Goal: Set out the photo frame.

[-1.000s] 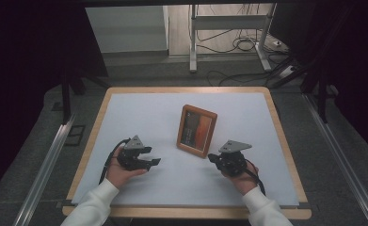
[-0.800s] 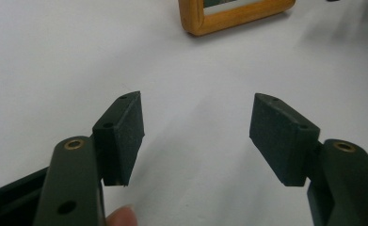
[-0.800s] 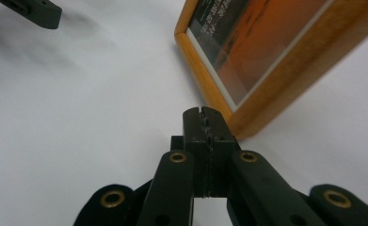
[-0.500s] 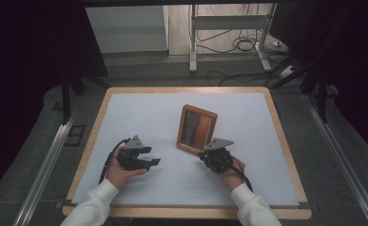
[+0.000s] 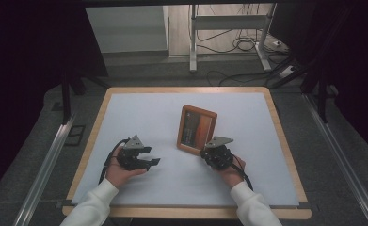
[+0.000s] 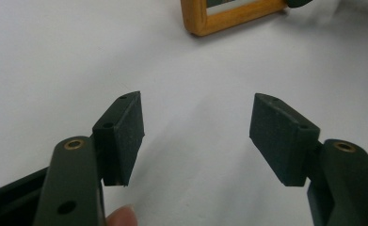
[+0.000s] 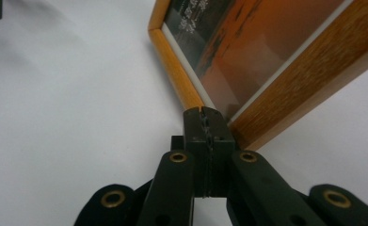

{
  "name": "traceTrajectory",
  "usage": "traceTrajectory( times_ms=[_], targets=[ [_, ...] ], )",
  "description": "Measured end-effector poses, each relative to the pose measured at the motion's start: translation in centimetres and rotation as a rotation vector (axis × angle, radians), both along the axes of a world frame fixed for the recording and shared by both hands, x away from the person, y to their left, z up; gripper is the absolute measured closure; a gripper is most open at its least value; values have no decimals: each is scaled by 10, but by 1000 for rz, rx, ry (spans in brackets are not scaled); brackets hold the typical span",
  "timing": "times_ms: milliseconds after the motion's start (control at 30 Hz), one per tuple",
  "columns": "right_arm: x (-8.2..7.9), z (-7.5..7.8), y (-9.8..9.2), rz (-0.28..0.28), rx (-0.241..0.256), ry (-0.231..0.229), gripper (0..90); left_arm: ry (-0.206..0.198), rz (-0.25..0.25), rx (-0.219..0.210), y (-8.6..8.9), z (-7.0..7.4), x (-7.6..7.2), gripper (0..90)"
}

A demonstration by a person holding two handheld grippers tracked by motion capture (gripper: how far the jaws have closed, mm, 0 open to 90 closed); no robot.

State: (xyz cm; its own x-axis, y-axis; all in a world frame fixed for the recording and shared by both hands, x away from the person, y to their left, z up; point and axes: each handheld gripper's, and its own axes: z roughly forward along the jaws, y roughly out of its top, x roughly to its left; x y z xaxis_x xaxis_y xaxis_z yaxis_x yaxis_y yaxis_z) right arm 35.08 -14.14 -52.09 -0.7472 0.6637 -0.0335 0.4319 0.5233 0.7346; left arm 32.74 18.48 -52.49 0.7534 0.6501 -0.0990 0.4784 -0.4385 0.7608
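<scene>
Some writing on the picture frame [image 7: 247, 56] is too blurred to read.

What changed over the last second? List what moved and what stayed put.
The right gripper slid left and forward until its shut jaws met the near corner of the picture frame; nothing is gripped. The left gripper stayed open in place, and the frame has not shifted on the table.

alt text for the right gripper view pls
The right tool, its two black jaws pressed shut with nothing between them, has its tip at the near corner of a wooden picture frame lying on a white table. The frame holds an orange-toned picture behind glass.
</scene>
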Motion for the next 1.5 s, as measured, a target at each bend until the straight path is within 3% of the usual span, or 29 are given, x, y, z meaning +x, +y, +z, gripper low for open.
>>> traceTrajectory(
  times_ms=[900, 1133, 1500],
  targets=[
    [10, 0, -22, -62, 9, -13, 896, -1, 4, -6, 1, 0, 0, 350],
    [10, 0, -23, -56, 24, -8, 896, -1, 5, -5, 1, 0, 0, 350],
    [5, 13, -36, -69, 62, -37, 896, -6, 8, -8, 2, 2, -1, 350]
  ],
)
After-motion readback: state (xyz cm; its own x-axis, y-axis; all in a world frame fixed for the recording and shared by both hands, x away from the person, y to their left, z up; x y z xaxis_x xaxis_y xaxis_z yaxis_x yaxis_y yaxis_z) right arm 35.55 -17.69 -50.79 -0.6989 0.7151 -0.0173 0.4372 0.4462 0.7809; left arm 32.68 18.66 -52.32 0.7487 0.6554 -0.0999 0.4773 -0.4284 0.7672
